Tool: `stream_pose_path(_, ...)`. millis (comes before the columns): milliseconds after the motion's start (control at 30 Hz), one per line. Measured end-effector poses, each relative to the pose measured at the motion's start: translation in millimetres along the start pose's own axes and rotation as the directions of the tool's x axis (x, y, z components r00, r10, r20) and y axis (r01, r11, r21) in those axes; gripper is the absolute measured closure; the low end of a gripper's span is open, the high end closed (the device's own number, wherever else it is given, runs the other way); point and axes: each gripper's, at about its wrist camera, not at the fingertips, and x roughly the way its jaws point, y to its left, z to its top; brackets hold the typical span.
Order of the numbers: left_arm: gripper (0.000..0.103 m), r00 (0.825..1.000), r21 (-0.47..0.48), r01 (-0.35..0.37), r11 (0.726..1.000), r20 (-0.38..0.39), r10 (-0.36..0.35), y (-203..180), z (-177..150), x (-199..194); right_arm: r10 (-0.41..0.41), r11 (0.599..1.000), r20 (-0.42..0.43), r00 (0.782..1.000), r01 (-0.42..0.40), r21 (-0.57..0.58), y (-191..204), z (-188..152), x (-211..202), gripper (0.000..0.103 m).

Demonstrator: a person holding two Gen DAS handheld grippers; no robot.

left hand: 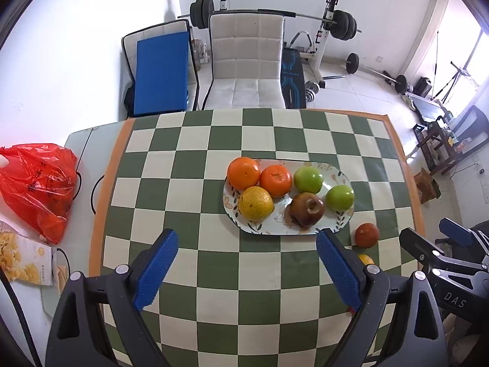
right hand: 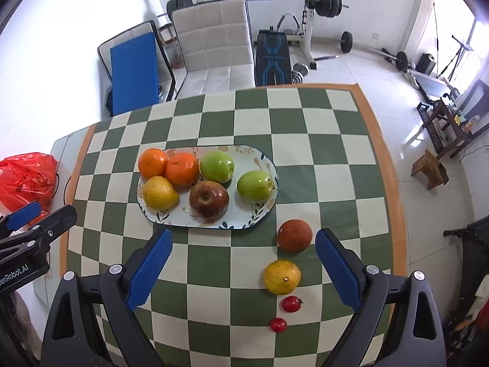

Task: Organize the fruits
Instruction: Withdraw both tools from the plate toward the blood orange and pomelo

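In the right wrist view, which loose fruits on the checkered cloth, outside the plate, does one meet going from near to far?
Small red cherry tomato → second red cherry tomato → yellow-orange citrus fruit → dark reddish-brown round fruit.

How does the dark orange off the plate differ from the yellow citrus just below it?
The dark orange is deep reddish-brown, while the yellow citrus is bright yellow. The dark orange lies nearer the plate; the yellow citrus lies closer to the two small red fruits. The yellow citrus shows its stem end to the camera; the dark orange does not. Both sit on the checkered cloth, off the plate.
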Motion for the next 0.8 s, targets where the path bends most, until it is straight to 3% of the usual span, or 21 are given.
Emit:
stream_pose_path(333,0.01,0.998,0.004,0.013,1.0,0.054,-0.013,-8,-12,-32,-0.007,1.0,0.079,0.997,0.008,-0.014,2,-12,-55,0.006)
stream_pose_path(533,0.01,1.0,-0.002,0.017,1.0,0.025,-0.017,-11,-12,-24,0.033,0.999,0.081,0.996,-0.033,0.003,0,-16,-61,0.006)
stream_pose_path(600,0.0,1.0,0.008,0.002,1.0,-0.005,-0.002,-15,-12,-12,0.066,0.997,0.064,0.996,-0.068,0.033,-6,-15,-55,0.006)
stream_pose_path(700,0.0,0.997,0.045,-0.065,0.997,-0.045,0.067,-23,-15,13,0.079,0.993,0.025,0.997,-0.081,0.081,-22,-15,-33,0.006)
stream_pose_path(800,0.0,0.985,0.075,-0.125,0.989,-0.109,0.133,-29,-22,45,0.098,0.984,-0.092,0.991,-0.083,0.156,-48,-23,21,0.006)
